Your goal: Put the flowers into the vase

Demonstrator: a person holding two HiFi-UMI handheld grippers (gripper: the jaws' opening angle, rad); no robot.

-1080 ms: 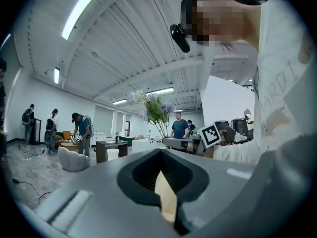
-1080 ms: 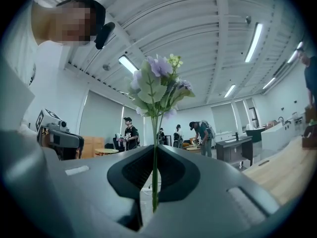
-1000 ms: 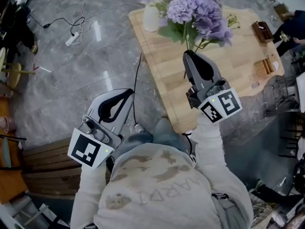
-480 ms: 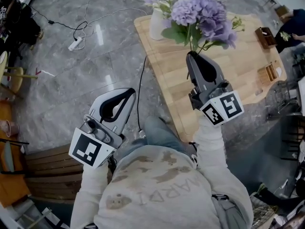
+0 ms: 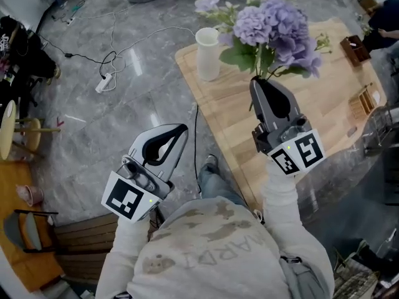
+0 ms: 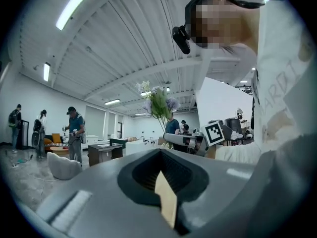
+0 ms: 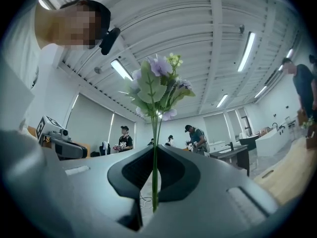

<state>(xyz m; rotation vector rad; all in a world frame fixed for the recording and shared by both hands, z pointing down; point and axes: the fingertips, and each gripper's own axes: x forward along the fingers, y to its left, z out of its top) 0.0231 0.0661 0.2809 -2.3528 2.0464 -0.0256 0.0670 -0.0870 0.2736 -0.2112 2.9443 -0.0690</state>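
My right gripper (image 5: 257, 81) is shut on the green stems of a purple flower bunch (image 5: 277, 30), held upright above the wooden table (image 5: 230, 120). In the right gripper view the stems (image 7: 155, 177) run up from between the jaws to the blooms (image 7: 156, 86). A white vase (image 5: 208, 53) stands near the table's far left corner, to the left of the bunch and apart from it. More pale flowers (image 5: 209, 5) show just behind the vase. My left gripper (image 5: 181, 129) hangs shut and empty over the grey floor, left of the table.
Wooden boxes (image 5: 355, 45) and a slatted holder (image 5: 366, 101) sit at the table's right side. A power strip with cables (image 5: 103, 83) lies on the floor. A stool (image 5: 19, 126) and wooden furniture (image 5: 68, 242) stand at left. Several people (image 6: 74, 133) stand far off.
The table and vase sit lower and nearer in the head view. My right gripper with the flowers has come slightly closer to the vase. Both grippers stay shut.
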